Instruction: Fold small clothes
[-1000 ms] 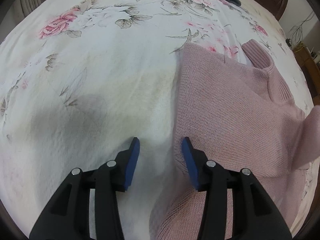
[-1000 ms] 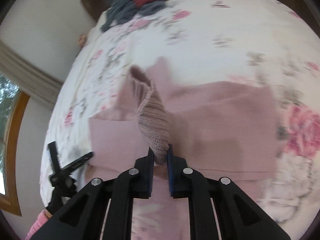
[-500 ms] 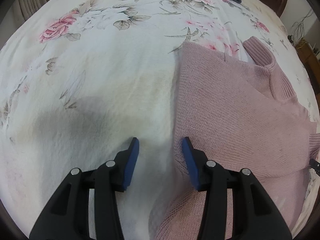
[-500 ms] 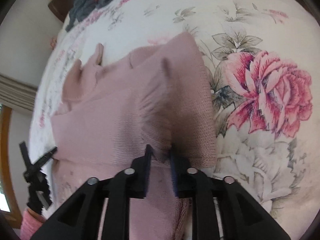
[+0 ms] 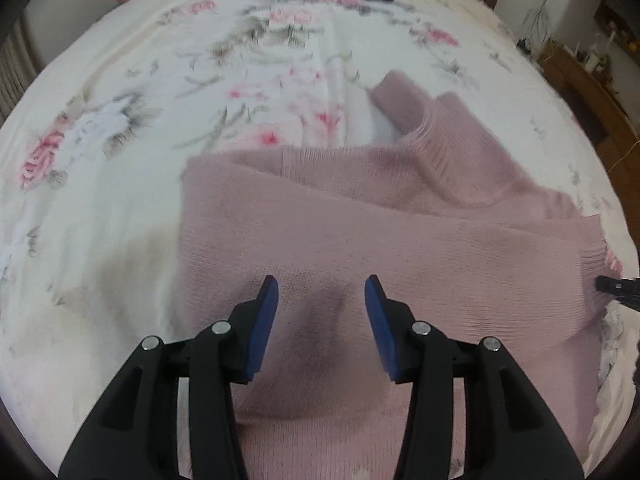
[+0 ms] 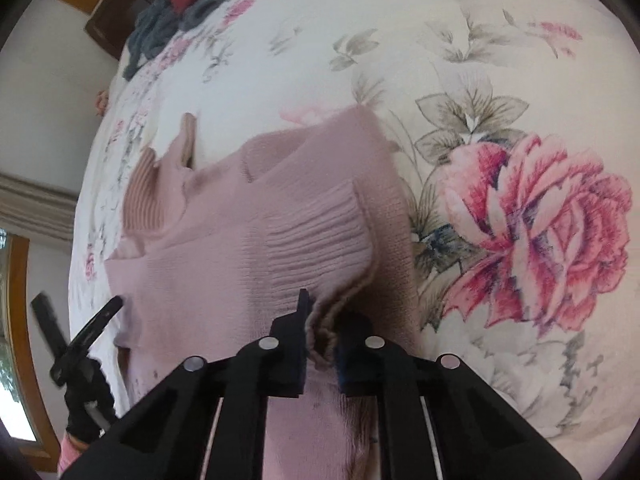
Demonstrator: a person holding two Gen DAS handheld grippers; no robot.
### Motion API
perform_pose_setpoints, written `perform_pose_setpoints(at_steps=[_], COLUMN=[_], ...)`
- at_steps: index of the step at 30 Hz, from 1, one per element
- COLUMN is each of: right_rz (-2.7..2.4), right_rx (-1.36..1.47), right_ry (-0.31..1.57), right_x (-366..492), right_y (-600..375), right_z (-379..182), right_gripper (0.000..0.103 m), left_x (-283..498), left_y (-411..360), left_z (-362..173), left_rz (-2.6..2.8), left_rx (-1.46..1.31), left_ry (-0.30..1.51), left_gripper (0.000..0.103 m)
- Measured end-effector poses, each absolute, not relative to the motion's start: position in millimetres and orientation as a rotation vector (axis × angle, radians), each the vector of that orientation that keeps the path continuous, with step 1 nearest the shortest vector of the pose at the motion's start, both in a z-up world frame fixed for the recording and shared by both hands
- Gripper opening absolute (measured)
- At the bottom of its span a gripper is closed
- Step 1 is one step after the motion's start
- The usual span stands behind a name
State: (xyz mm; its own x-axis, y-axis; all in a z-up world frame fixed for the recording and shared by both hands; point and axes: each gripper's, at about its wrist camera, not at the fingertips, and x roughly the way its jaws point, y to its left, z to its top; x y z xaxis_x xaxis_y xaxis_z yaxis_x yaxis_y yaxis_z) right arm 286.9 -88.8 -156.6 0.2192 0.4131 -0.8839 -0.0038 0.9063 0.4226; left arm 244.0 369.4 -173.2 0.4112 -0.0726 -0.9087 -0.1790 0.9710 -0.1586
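Sweater (image 5: 360, 232) sleeve now folded across

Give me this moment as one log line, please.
task: fold sweater | right gripper: shut on sleeve cuff | left gripper: open over pink sweater

text: none you can read | labels, brands: none | numbers, signs: none | sweater (image 5: 360, 232) and bedsheet (image 5: 120, 128): only knit and flower print for you

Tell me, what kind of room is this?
Most likely a bedroom. A pink knitted sweater lies on a wide bed under a white bedspread printed with pink roses, a dark wooden headboard stands at the far end, and a wood-framed window is in the wall.
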Motion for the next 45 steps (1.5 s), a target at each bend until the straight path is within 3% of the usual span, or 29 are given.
perform_pose_setpoints(at_steps=[16, 19, 21, 29, 32, 37, 41, 45], right_rz=[0.278, 0.220, 0.160, 0.220, 0.311, 0.403, 0.436, 0.431], right_rx=[0.345, 0.235, 0.158, 0.295, 0.289, 0.262, 0.247, 0.201], right_ry=[1.321, 1.258, 1.209, 1.151, 1.192, 1.250, 1.287, 1.332], right_x=[273, 260, 253, 273, 304, 360, 407, 433], right_y=[-106, -103, -104, -109, -71, -7, 44, 80], right_z=[-173, -156, -143, -118, -119, -124, -133, -151], right_gripper=[0.011, 0.018, 0.031, 0.032, 0.034, 0.047, 0.048, 0.057], left_x=[238, 237, 235, 228, 252, 309, 354, 388], left_y=[378, 380, 381, 377, 364, 335, 326, 331], left_z=[-192, -192, -190, -158, -145, -132, -136, -154], left_rz=[0.109, 0.097, 0.090, 0.127, 0.067, -0.010, -0.037, -0.018], left_rx=[-0.228, -0.236, -0.242, -0.213, -0.218, -0.201, -0.212, -0.290], left_ry=[1.177, 1.180, 1.179, 1.075, 1.067, 1.066, 1.103, 1.155], left_gripper=[0.046, 0.046, 0.046, 0.043, 0.048, 0.064, 0.067, 0.067])
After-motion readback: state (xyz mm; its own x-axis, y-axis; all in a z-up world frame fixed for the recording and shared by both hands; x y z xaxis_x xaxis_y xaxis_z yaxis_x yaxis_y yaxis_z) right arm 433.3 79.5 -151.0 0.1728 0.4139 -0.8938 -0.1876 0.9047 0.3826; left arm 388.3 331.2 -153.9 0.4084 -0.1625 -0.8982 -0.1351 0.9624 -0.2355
